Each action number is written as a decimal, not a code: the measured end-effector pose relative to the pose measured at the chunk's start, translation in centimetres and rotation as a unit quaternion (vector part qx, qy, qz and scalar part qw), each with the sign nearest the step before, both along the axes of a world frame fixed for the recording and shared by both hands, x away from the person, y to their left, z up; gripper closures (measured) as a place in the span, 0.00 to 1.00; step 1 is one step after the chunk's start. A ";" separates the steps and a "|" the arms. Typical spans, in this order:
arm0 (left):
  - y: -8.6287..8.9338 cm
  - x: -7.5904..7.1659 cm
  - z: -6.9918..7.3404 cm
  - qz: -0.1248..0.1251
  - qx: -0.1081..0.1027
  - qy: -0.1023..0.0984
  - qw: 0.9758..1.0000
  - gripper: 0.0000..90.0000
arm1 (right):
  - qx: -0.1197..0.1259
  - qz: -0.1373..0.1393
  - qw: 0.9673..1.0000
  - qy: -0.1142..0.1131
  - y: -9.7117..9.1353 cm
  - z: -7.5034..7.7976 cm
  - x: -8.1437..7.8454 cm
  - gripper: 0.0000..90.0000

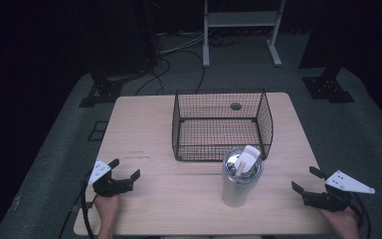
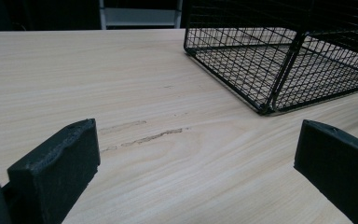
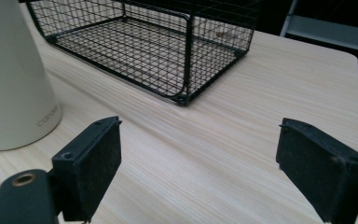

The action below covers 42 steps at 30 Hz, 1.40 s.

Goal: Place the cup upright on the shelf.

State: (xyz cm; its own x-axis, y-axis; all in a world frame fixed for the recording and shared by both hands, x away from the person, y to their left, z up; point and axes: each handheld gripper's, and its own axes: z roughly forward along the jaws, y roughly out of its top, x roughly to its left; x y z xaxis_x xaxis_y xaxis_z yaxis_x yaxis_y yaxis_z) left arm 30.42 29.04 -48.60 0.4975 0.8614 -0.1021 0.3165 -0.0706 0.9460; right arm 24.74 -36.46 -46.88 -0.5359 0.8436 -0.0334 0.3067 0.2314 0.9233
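At the left we hold the left gripper [image 1: 127,170] low at the table's [image 1: 144,134] near edge, jaws spread on nothing. Toward the middle a white tumbler [image 1: 239,180] with a flip lid stands upright just in front of the empty black wire basket [image 1: 222,124]. At the right the right gripper [image 1: 306,181] waits near the edge, jaws likewise spread and empty. We judge nothing has begun; probably the next move is a grasp of the tumbler, squarely, so it stays upright

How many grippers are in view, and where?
2. The left gripper sits open at the table's near-left edge; the right gripper sits open at its near-right edge.
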 end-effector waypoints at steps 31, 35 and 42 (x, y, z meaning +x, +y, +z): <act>0.1 -0.3 0.0 -0.009 -0.004 -0.011 1.000 0.00 | 0.002 0.170 0.985 -0.015 7.6 3.7 -1.3 0.15; 0.1 -0.3 0.0 -0.010 -0.004 -0.013 1.000 0.00 | 0.003 0.180 0.983 -0.015 8.3 3.6 -1.3 0.15; 0.1 -0.4 0.0 -0.011 -0.004 -0.014 1.000 0.00 | 0.003 0.201 0.979 -0.011 9.9 3.1 -1.2 0.14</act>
State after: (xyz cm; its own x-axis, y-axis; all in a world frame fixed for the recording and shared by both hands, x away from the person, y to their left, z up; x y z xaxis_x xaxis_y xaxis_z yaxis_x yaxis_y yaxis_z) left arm 30.05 29.11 -48.62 0.5185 0.8499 -0.0941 0.2876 -0.0697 0.9552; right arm 23.52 -26.61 -43.73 -0.8245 0.5640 -0.0443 0.1719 0.3245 0.9301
